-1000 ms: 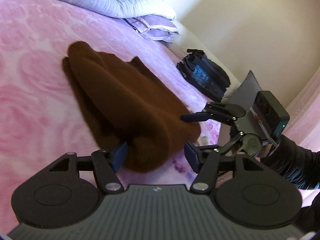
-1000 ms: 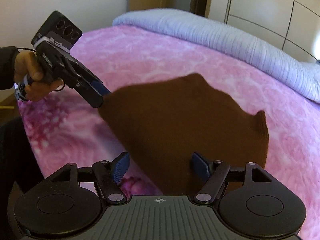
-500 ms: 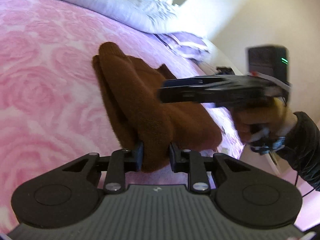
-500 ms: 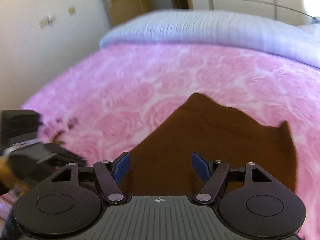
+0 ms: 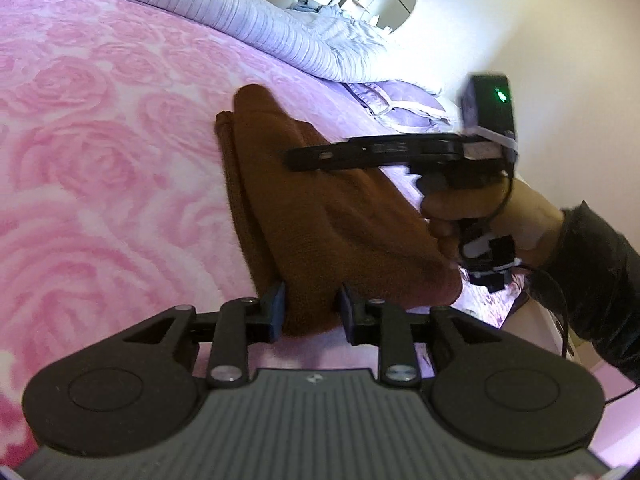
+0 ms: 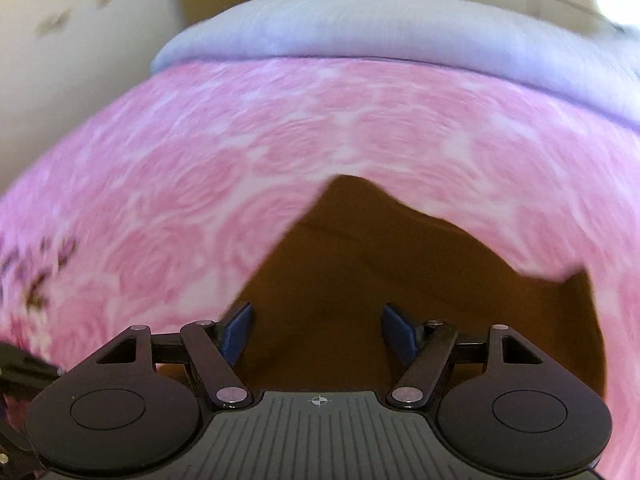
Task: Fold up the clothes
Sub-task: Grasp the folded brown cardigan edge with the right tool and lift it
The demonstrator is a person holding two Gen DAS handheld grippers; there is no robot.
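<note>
A brown knitted garment [image 5: 320, 208] lies folded lengthwise on the pink rose-patterned bedspread [image 5: 100, 160]. My left gripper [image 5: 310, 308] has the garment's near end between its blue pads; the cloth fills the gap and the jaws are opening slightly. My right gripper [image 5: 304, 158] reaches in from the right, level above the garment's middle, held by a hand [image 5: 500, 208] in a black sleeve. In the right wrist view my right gripper [image 6: 316, 332] stands open over the brown garment [image 6: 400, 264], nothing pinched between its fingers.
A lilac striped duvet [image 5: 260, 20] runs along the far side of the bed, with crumpled bedding and a pillow [image 5: 400, 100] at its end. The bed's edge drops off at the right, near the pale wall. Pink bedspread [image 6: 280, 128] stretches to the left.
My left gripper's jaws closed from wide apart onto the garment's near end. My right gripper swung from the bed's right edge to above the garment's middle.
</note>
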